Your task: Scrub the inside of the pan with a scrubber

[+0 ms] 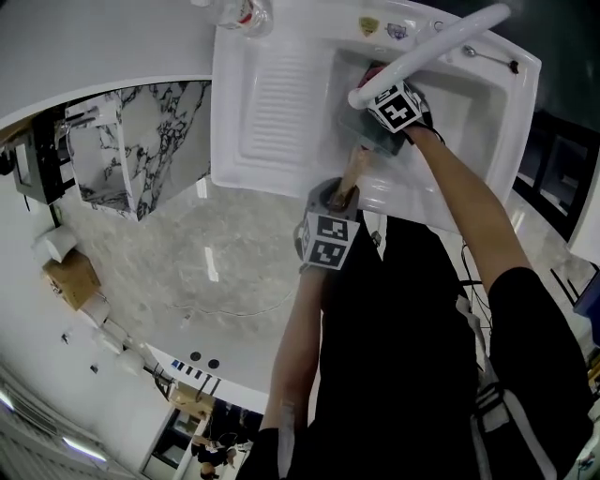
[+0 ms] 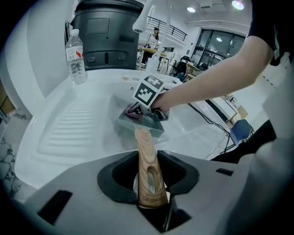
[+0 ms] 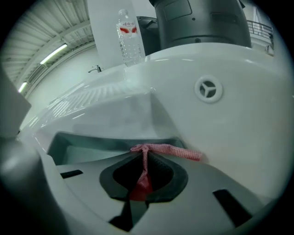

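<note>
1. The left gripper [image 2: 151, 181] has its jaws clamped on the wooden handle [image 2: 146, 151], which steadies the pan [image 2: 138, 125] in the sink [image 2: 69, 133].
2. The right gripper [image 3: 143, 181] pinches the red scrubber [image 3: 165, 149] at the pan's inside, apparently ready to scrub.

In the head view the pan [image 1: 358, 131] is largely covered by the right gripper [image 1: 382, 127] and the tap [image 1: 427, 47], so its inside cannot be seen. The bottle [image 1: 242, 11] is cut off by the top edge. In the right gripper view only a thin strip of the scrubber [image 3: 161, 148] is shown between the pinching jaws, the rest being masked, and the pan rim is blurred. The end of the handle [image 2: 146, 151] is buried in the left gripper [image 2: 152, 176]
</note>
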Available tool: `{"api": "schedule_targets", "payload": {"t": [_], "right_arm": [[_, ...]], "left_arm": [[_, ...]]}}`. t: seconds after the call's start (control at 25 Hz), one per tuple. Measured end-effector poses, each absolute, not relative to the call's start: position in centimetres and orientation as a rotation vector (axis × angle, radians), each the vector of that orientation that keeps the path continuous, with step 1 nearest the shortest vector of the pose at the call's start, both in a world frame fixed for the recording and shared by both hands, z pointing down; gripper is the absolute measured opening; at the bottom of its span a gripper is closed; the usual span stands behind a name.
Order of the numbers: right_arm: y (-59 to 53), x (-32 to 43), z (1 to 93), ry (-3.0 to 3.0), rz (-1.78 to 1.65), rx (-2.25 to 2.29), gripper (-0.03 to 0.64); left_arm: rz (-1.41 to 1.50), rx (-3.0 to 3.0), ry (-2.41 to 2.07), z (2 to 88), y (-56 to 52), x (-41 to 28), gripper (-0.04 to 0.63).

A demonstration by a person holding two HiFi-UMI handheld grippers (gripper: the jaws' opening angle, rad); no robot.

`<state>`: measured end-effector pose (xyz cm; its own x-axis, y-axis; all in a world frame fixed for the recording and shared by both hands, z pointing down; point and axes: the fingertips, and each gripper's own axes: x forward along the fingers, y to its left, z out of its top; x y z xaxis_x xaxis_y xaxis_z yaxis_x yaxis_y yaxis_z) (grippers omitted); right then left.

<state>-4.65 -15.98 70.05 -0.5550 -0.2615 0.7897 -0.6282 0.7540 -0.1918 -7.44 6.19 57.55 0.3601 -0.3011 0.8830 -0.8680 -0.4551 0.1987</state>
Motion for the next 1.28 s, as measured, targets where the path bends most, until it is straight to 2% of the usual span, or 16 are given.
{"api": "schedule_targets", "payload": {"t": [0.24,0.52,0.76,1.04,1.28], "right_arm": [[-17.6,-3.5,70.8,-2.135,0.517,0.689,0.035],[-14.9,-2.0,70.4,-2.127,0.709,0.628,0.035],[-10.5,-4.5,68.0,-2.219,0.755,0.479,0.035],[-6.6,-6.1,66.0,-2.337,0.727,0.244,0.035],[-5.5,-5.0,66.5,-2.327,0.570,0.091,0.043]], "left_arm": [[1.089,1.953,-1.034,57.6,5.7,-7.2,0.149],[1.092,1.948,-1.090,57.6,5.7,-7.2,0.149],[1.095,1.950,-1.088,57.6,5.9,-7.5,0.149],[1.099,1.941,-1.094,57.8,6.1,-7.6,0.149],[1.097,1.951,-1.100,57.5,5.9,-7.7,0.149]]}}
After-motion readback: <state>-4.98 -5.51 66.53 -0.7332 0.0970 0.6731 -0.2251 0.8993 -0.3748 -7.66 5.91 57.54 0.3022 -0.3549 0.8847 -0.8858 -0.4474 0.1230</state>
